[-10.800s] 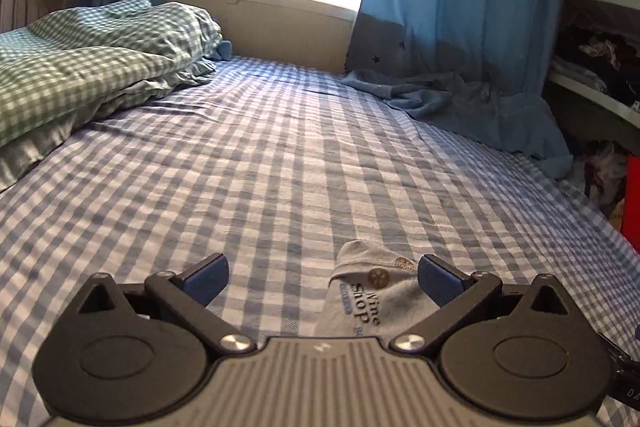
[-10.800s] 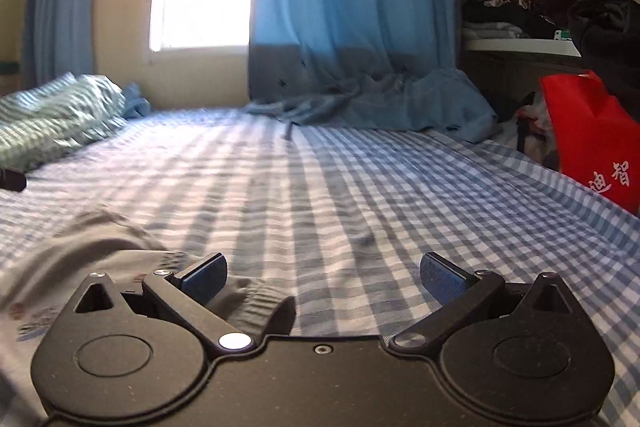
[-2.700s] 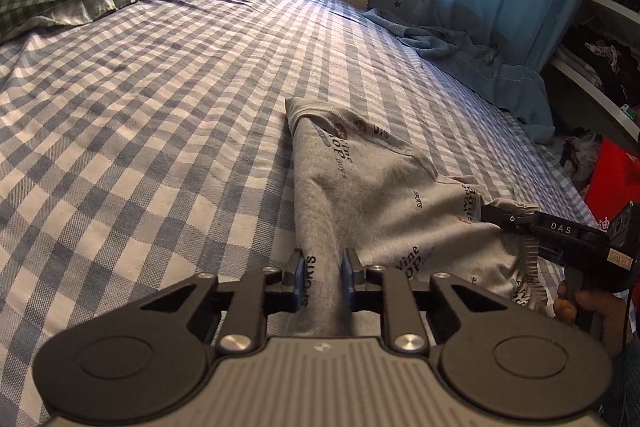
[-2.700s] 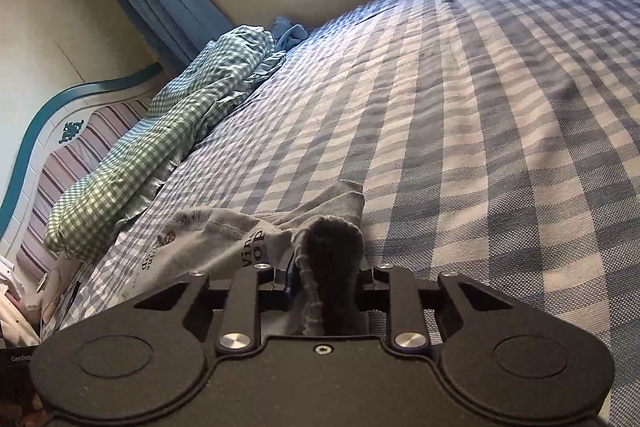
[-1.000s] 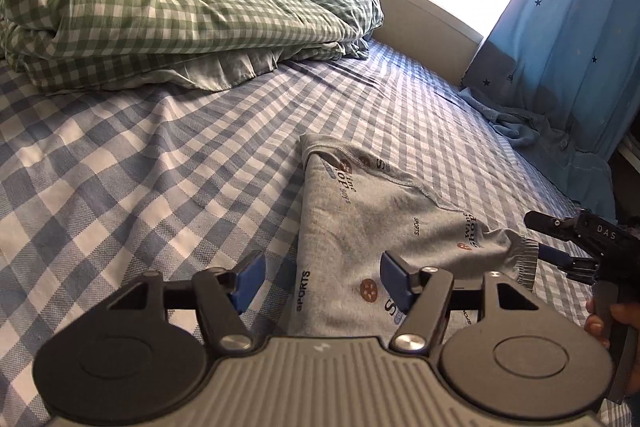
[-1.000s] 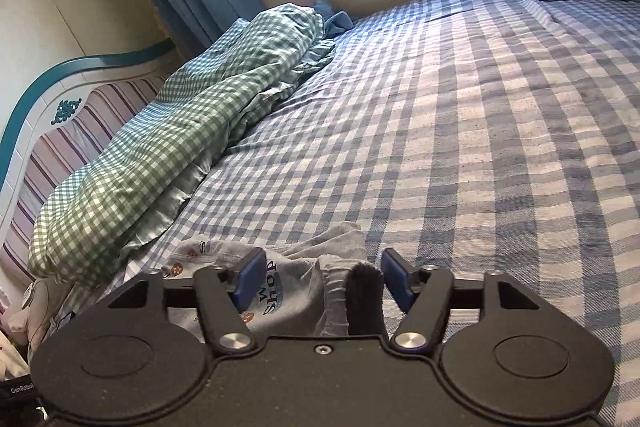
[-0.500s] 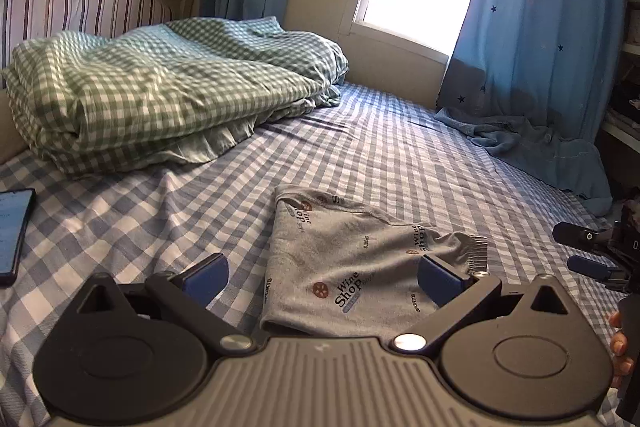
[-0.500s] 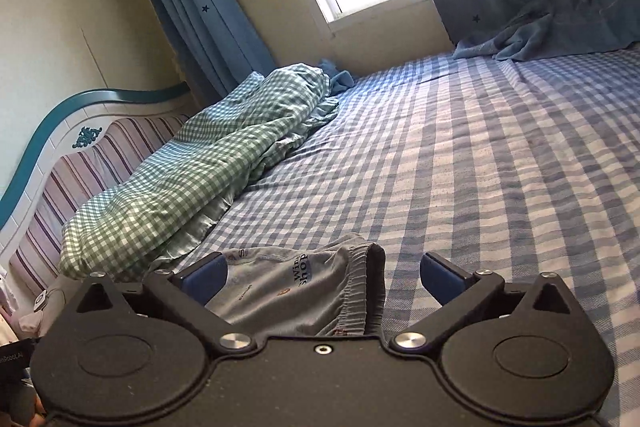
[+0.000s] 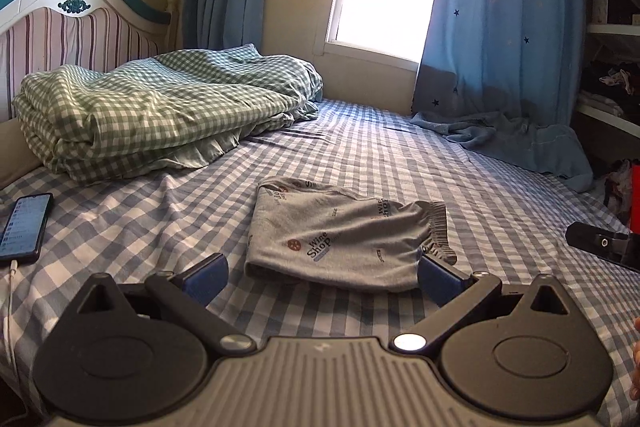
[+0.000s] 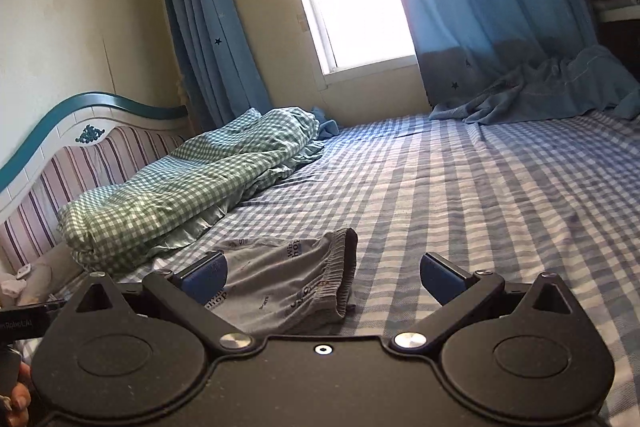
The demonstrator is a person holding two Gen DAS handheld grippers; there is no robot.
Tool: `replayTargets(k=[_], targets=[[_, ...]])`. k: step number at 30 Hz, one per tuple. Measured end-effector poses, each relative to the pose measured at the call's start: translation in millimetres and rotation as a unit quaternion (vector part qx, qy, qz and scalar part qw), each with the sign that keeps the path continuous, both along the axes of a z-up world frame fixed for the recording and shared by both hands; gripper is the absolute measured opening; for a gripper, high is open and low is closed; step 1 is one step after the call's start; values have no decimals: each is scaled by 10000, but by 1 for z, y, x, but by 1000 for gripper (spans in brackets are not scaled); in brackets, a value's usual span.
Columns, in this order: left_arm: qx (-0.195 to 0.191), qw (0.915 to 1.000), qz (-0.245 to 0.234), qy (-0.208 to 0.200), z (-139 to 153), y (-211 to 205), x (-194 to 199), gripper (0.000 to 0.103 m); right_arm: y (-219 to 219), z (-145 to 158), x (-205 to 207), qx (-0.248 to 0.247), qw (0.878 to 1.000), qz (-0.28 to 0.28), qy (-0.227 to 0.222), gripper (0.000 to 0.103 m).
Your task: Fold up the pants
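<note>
— Claws first: our left claw and right claw have just spread wide, nothing between the pads.
— Pants lie folded on the bed just ahead of both.
— Risk, we judge: the springy waistband could flop open if we brush it.

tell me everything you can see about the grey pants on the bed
The grey pants are soft knit fabric with small printed words and round logos, "Wine Shop" among them. They lie folded into a compact, roughly rectangular bundle, flat on the blue checked sheet, with the gathered elastic waistband at one end. Only the sheet touches them: the left gripper and right gripper are both open and clear of the cloth.
</note>
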State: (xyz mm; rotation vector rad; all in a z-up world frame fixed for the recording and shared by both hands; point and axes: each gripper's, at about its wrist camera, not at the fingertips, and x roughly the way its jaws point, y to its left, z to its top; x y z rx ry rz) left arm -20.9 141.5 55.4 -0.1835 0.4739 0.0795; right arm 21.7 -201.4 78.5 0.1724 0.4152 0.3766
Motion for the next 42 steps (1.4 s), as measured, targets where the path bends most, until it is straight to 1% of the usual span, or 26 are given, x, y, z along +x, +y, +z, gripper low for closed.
replayTargets(k=[4,7,13,16,19,29,42], targets=[[-94,9999,-72,-31,-25,-4,-19,103,6,-13,-33,-449,9986,-107,-252,102],[49,10000,-58,40,-37,-8,-27,103,10,-22,-53,-706,9964,-260,-401,102],[208,9997,-7,85,-53,-12,-40,103,22,-35,-79,-1061,9917,-220,-694,102],[325,9994,23,86,-58,-13,-43,103,26,-40,-86,-1118,9904,-167,-796,102],[344,9993,66,91,-61,-12,-46,103,29,-44,-88,-1207,9890,-148,-845,102],[319,9993,102,153,-67,-8,-44,103,30,-56,-87,-1268,9895,-161,-672,102],[332,9991,150,225,-72,-5,-43,103,29,-63,-83,-1272,9901,-200,-554,102]])
